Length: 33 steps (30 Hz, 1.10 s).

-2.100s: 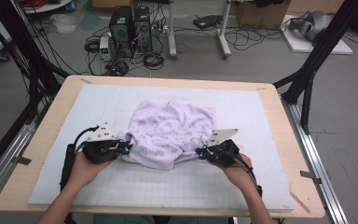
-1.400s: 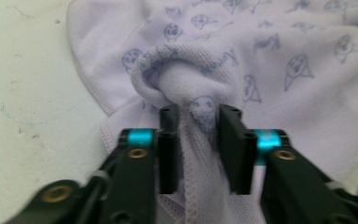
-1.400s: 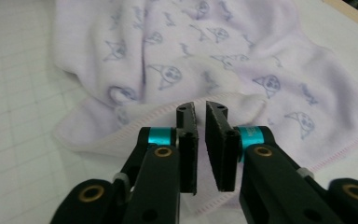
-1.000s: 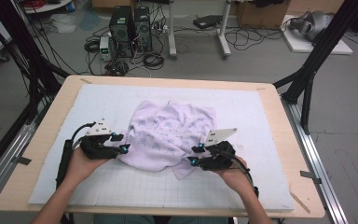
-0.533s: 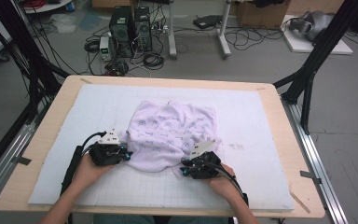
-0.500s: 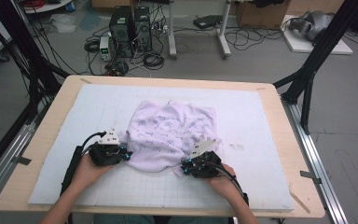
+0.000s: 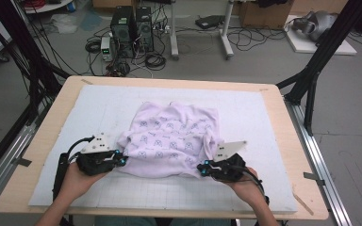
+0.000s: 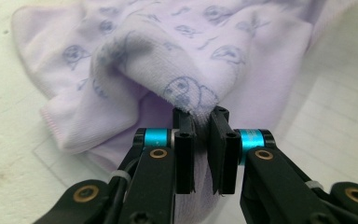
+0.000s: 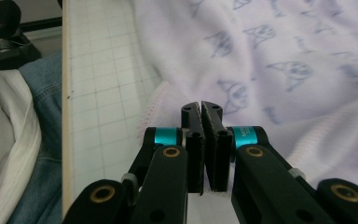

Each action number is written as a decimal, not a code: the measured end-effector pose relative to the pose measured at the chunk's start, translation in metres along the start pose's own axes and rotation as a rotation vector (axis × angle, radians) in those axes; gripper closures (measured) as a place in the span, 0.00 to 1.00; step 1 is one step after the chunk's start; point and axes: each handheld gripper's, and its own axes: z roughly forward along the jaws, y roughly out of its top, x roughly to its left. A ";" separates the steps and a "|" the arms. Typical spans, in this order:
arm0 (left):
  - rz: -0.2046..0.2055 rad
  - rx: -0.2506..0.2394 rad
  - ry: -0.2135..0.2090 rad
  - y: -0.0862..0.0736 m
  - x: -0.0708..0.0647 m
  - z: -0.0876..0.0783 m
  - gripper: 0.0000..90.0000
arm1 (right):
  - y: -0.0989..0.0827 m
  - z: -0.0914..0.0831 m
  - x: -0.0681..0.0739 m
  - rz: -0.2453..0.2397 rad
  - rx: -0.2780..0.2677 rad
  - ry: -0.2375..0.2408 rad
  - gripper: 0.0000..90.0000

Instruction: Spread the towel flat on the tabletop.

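Note:
A lilac garment (image 7: 169, 136) printed with small blue figures lies crumpled in the middle of the white grid mat (image 7: 89, 113). My left gripper (image 7: 121, 161) is at the garment's near left corner. In the left gripper view it (image 8: 201, 116) is shut on a raised fold of the garment (image 8: 242, 42). My right gripper (image 7: 201, 168) is at the near right corner. In the right gripper view it (image 9: 201, 109) has its jaws pressed together at the stitched hem of the garment (image 9: 284, 56), with cloth showing between them lower down.
The mat covers a wooden table (image 7: 275, 106) with black frame posts at both sides. Computers and cables sit on the floor beyond the far edge. The person's jeans (image 9: 35, 93) and white top (image 9: 0, 140) lie past the table's near edge.
Over the last half second the two grippers have moved apart, the right one to the right and the left one slightly left. The garment's near edge is drawn out wider between them.

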 end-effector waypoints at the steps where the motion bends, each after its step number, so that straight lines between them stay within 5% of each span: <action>1: 0.008 -0.006 0.000 0.001 -0.005 -0.003 0.90 | 0.000 -0.008 0.003 -0.012 -0.003 -0.018 0.98; 4: 0.008 -0.042 -0.003 0.003 -0.015 -0.012 0.85 | -0.003 -0.030 0.013 -0.036 -0.009 -0.037 0.98; 7: 0.006 -0.057 0.000 0.007 -0.015 -0.019 0.66 | -0.007 -0.048 0.017 -0.030 -0.025 -0.028 0.97; 11: -0.007 -0.050 0.014 0.009 -0.005 -0.013 0.56 | -0.008 -0.050 0.010 0.003 -0.058 -0.030 0.85; 17: -0.005 0.017 0.015 0.001 0.005 0.022 0.57 | -0.004 -0.011 -0.004 0.005 -0.018 -0.041 0.71; 22: 0.010 0.079 0.013 -0.004 0.009 0.049 0.61 | -0.010 0.026 -0.016 0.001 0.095 -0.047 0.67; 26: 0.031 0.153 -0.007 -0.009 0.009 0.068 0.67 | -0.017 0.037 -0.023 0.028 0.141 -0.056 0.67; 33: 0.065 0.128 -0.024 -0.009 0.002 0.068 0.91 | -0.026 0.039 -0.024 0.071 0.102 -0.053 0.74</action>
